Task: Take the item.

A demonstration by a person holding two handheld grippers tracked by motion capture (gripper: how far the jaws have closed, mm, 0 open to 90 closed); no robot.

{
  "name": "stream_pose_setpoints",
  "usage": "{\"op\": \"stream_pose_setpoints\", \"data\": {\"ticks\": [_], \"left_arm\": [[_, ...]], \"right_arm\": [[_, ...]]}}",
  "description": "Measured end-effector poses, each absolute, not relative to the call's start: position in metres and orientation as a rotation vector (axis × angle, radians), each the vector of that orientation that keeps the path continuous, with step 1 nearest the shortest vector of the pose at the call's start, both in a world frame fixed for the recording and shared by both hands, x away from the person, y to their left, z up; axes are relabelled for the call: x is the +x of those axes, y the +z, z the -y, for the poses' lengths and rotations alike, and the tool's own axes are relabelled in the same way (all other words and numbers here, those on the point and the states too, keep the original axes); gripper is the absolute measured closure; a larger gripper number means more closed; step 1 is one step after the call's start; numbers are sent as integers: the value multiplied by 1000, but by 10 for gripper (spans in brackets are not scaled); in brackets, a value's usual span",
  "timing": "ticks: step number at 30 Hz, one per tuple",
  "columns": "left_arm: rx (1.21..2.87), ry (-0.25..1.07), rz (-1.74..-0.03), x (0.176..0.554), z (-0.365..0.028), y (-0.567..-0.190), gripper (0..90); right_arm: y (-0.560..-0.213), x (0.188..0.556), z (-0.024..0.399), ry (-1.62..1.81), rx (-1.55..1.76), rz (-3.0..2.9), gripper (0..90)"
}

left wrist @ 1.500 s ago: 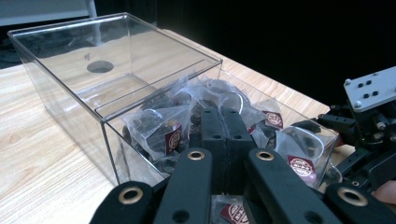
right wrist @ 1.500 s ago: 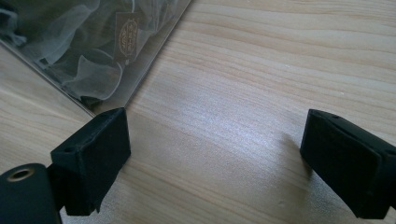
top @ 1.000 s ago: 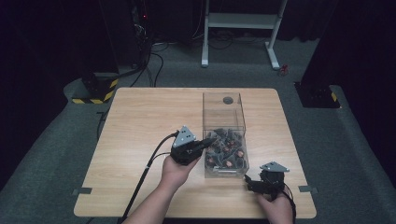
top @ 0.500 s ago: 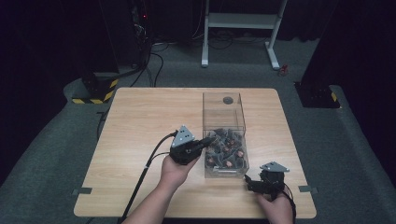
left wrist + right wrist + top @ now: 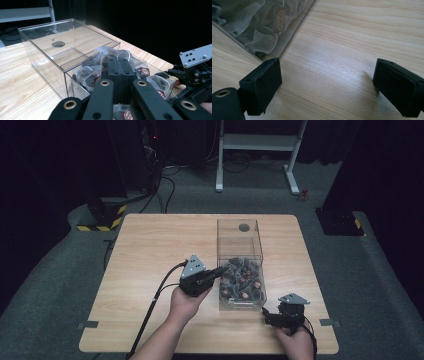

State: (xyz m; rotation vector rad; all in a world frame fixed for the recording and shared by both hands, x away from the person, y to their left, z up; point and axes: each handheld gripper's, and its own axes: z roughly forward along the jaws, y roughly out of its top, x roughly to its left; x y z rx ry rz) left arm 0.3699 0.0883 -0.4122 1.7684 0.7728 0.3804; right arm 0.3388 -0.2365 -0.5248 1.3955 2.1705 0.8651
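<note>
Clear acrylic is forming the open-topped box (image 5: 240,265) sitting right of centre in the high view, and its near half is heaped with small transparent sachets (image 5: 241,279) bearing dark red labels. The left gripper (image 5: 218,271) is reaching over the box's left wall, its tips lying among the packets. In the left gripper view, the two black jaws are pressing flat together at centre frame, in the middle of the sachets (image 5: 95,75); whether a film edge is pinched between them cannot be told, since the crumpled plastic is hiding the contact line.

Compared with the earlier high-view pictures, very little is differing: the left hand is sitting in nearly the same spot at the box's left wall, and the packets are lying much as they did. That is suggesting, as a judgement, that the grasp is being settled rather than a lift being under way.

The right gripper (image 5: 267,316) is resting low and right of centre in the high view, just off the box's near right corner, as before. In the right gripper view its jaws are standing wide apart over bare wooden table (image 5: 342,50), holding nothing, with the box corner at upper left.
</note>
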Motion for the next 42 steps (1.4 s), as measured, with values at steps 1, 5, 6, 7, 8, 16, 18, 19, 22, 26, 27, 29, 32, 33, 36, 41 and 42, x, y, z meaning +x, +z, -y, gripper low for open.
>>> {"op": "stream_pose_setpoints", "data": {"ticks": [1,5,6,7,8,16,18,19,22,26,27,29,32,33,36,41,42], "left_arm": [[1766,382,-776,370,-90,-412,900],[1762,386,-783,369,-94,-413,900],[1761,388,-787,369,-95,-413,900],[1763,390,-786,369,-96,-413,899],[1759,390,-791,369,-97,-413,899],[1754,401,-809,367,-108,-415,900],[1750,402,-815,367,-111,-415,900],[1749,402,-817,366,-112,-415,900],[1744,408,-823,365,-118,-415,900],[1738,419,-832,364,-126,-415,900],[1734,421,-834,363,-128,-414,899],[1732,425,-837,362,-131,-414,900],[1729,435,-839,360,-136,-413,900],[1725,438,-841,360,-138,-413,900],[1723,446,-847,358,-144,-412,900],[1717,458,-855,355,-152,-412,900],[1714,459,-860,353,-154,-413,900]], "right_arm": [[-525,339,237,865,1395,-2170,82],[-525,339,236,865,1395,-2170,82],[-525,339,236,865,1395,-2170,82],[-525,339,236,865,1396,-2170,83],[-525,339,236,865,1395,-2170,82],[-525,339,236,866,1395,-2171,83],[-525,339,236,866,1395,-2170,83],[-525,339,236,866,1395,-2171,83],[-525,339,236,866,1395,-2170,83],[-525,339,236,866,1395,-2171,83],[-525,339,236,866,1395,-2171,83],[-525,339,236,866,1395,-2171,83],[-525,339,236,866,1395,-2170,83],[-525,339,236,866,1395,-2171,83],[-525,339,236,866,1395,-2171,83],[-525,339,236,865,1395,-2171,83],[-525,339,236,866,1395,-2170,83]]}}
